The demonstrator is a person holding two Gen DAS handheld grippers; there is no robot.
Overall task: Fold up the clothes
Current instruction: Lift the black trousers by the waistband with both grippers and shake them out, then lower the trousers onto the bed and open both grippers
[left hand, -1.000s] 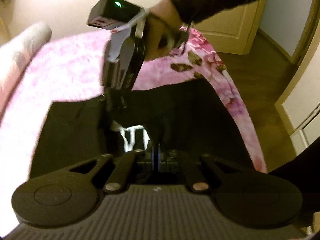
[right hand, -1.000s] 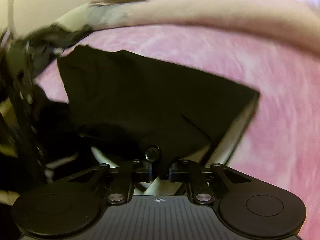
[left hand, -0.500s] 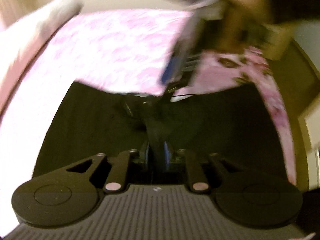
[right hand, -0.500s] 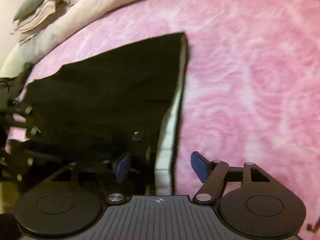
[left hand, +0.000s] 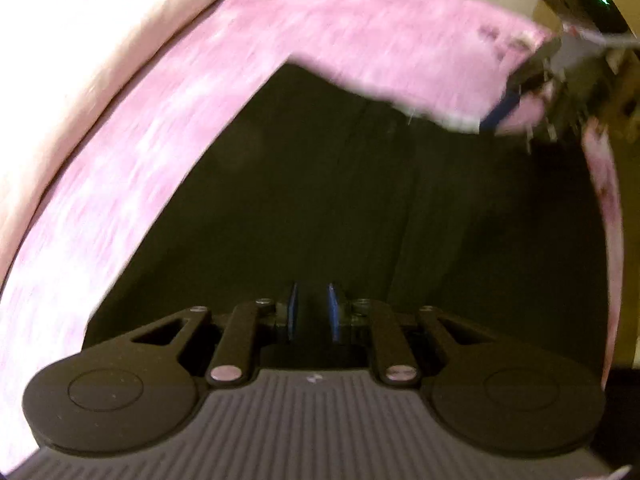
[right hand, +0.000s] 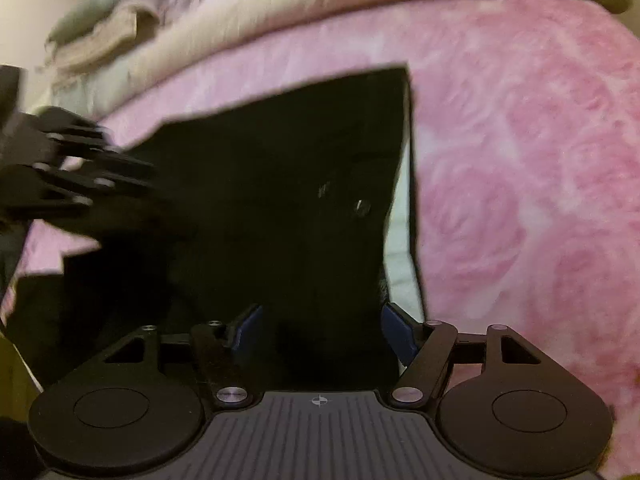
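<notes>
Black garment (right hand: 288,184): laid flat on the bed, spread over the pink blanket (right hand: 520,160). A straight, squared far edge is presented, with a sharp corner at the upper right in the right wrist view. A pale lining strip (right hand: 400,240) is exposed along the right-hand edge. Two small metallic fasteners (right hand: 362,206) are seen near that edge. In the left wrist view the same dark cloth (left hand: 360,208) is shown filling the middle of the frame, with a lengthwise seam running through it.

Right gripper (right hand: 320,332): held over the near part of the garment, its blue pads (right hand: 396,334) set wide apart. Dark cloth is seen lying between and beneath them; no pressing on it is shown. The jaws have just been opening. The same gripper is seen blurred at the upper right of the left wrist view (left hand: 516,96), near the garment's far edge.

Left gripper (left hand: 312,312): blue pads (left hand: 333,312) parted by a narrow gap, above the dark cloth; whether any cloth lies in the gap cannot be told. The jaws have just been opening. It is visible, blurred, at the left edge of the right wrist view (right hand: 100,168).

Surroundings: a rolled pale quilt (right hand: 360,4) along the far side of the bed, and folded greyish cloths (right hand: 108,28) stacked at its end.
</notes>
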